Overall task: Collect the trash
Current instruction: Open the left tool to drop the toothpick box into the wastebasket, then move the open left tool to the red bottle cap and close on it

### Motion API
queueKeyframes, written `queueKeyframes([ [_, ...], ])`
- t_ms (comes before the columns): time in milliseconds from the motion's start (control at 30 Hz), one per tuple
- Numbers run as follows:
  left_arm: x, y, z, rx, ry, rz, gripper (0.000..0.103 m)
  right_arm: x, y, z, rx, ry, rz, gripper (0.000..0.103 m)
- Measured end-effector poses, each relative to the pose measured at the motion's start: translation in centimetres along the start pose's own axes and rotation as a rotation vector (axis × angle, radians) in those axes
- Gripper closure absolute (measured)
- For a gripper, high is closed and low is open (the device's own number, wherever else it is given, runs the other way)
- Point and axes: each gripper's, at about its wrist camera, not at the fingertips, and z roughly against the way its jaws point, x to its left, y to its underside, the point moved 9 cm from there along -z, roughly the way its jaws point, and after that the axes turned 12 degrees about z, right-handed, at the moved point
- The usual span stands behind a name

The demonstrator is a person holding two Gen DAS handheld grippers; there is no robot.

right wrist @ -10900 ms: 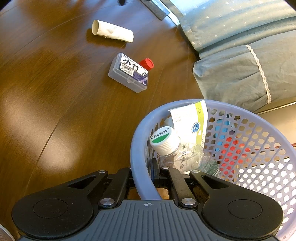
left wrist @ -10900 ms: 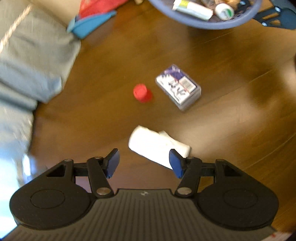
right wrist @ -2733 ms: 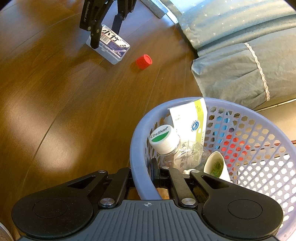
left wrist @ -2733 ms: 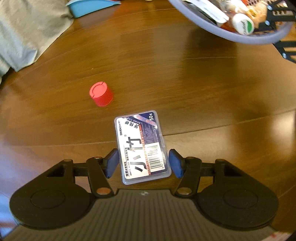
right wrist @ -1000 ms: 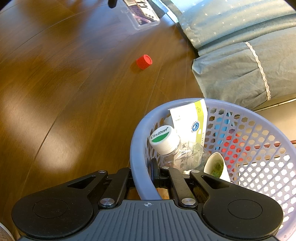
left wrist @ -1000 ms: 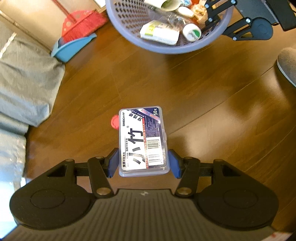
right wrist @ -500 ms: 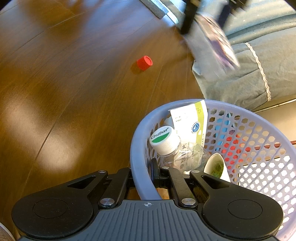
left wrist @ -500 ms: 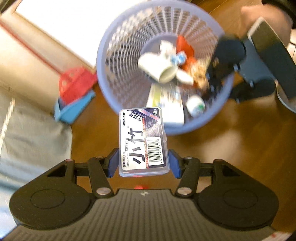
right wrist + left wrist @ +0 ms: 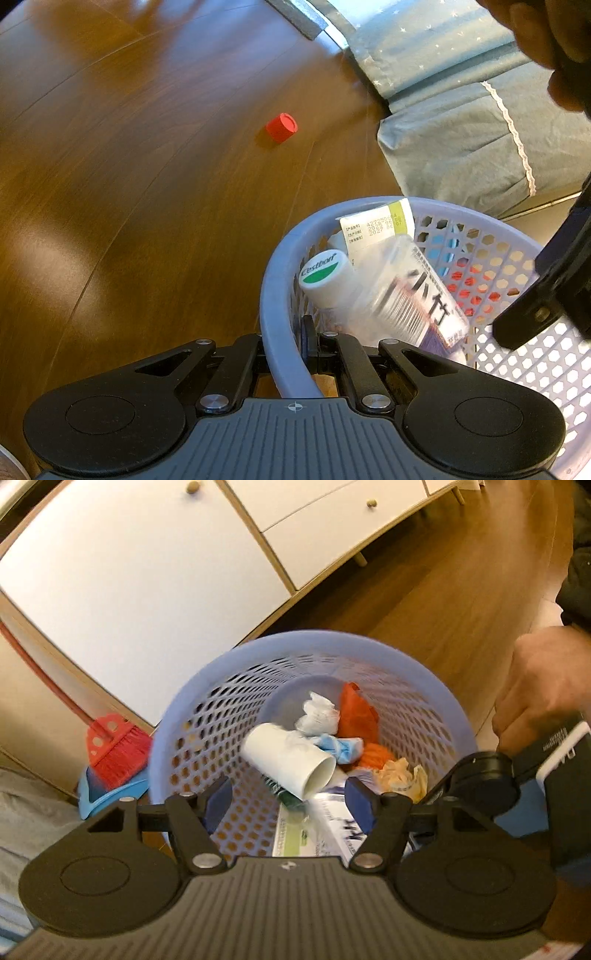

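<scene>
Left gripper (image 9: 290,805) hangs over the basket, fingers spread, nothing between the pads; the jaws have just been opening. A second ago they pinched the clear toothpick box; now that box (image 9: 410,299) lies blurred inside the lilac laundry-style basket (image 9: 273,295), against the white-capped bottle (image 9: 325,273) and a paper packet (image 9: 376,229). Drop made.

Right gripper (image 9: 288,343): fingers pressed together on the basket's near rim, clamping it.

Deeper in the basket: paper cup (image 9: 288,760), crumpled tissues (image 9: 317,716), orange wrappers (image 9: 358,712).

Farther out on the wood floor, the red bottle cap (image 9: 282,127) is alone near the bedding (image 9: 461,147). Likely the next pickup; small and low, so a narrow pinch needed.
</scene>
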Motion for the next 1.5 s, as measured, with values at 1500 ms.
queueKeyframes([
  [1500, 8.6, 25.6, 4.5, 0.398, -0.194, 0.319, 0.038, -2.0, 0.0, 0.1, 0.002, -0.005, -0.084, 0.102],
])
